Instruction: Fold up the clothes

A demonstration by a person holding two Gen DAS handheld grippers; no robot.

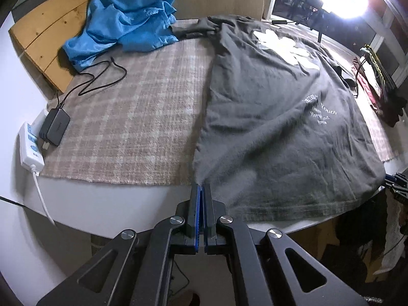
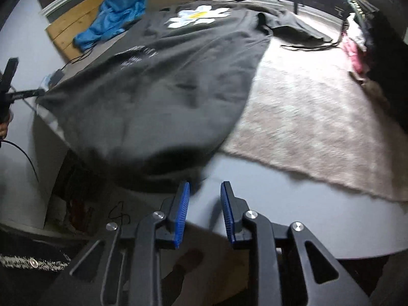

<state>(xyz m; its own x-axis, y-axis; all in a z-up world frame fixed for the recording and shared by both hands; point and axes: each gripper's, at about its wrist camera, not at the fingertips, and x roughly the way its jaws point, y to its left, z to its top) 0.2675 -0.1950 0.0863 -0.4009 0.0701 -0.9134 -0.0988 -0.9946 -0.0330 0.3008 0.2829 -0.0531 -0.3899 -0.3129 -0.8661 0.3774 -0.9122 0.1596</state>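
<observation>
Table (image 2: 293, 219): left gripper (image 1: 203, 187) pinches shirt (image 1: 267, 127); right gripper (image 2: 205, 188) parted, empty.

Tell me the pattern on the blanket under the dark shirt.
The blanket is beige-and-white plaid; it shows best in the left wrist view.

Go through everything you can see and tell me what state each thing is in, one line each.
Left gripper: shut on the T-shirt's hem corner.
Right gripper: open, nothing between its fingers.
T-shirt: spread flat, unfolded, hem over the table edge.
Blue garment: crumpled in a heap.
Charger: plugged into the power strip.
</observation>
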